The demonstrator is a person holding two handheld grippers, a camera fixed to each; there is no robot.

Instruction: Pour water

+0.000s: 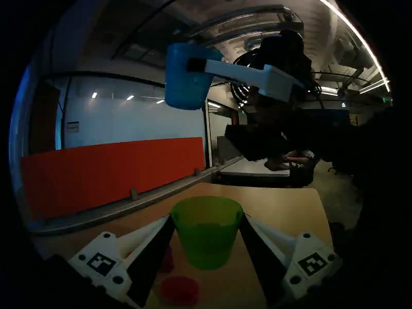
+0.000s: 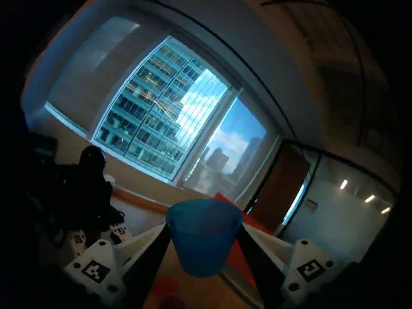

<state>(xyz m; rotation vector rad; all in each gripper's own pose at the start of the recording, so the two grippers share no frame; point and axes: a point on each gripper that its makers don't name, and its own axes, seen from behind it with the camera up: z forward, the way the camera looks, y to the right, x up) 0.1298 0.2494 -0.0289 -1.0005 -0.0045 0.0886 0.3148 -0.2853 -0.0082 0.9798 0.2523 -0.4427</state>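
- Left gripper [image 1: 206, 222]: both fingers [image 1: 149, 252] clamped on the green cup [image 1: 207, 239], one on each side. Cup is upright.
- Can't tell if the green cup sits on the wooden table [image 1: 288, 206] or hangs just above it.
- Right gripper [image 2: 204, 229]: both fingers [image 2: 141, 257] pressed on the blue cup [image 2: 204, 242], held between the tips.
- In the left gripper view I see the blue cup up high, above and beyond the green one, well apart and roughly upright.
- Can't tell the water level in either cup.
- Small red cup [image 1: 179, 289] on the table, near the left finger.
- Behind: orange wall panel [image 1: 113, 170]. In the right gripper view, a big window [image 2: 170, 123] facing towers.
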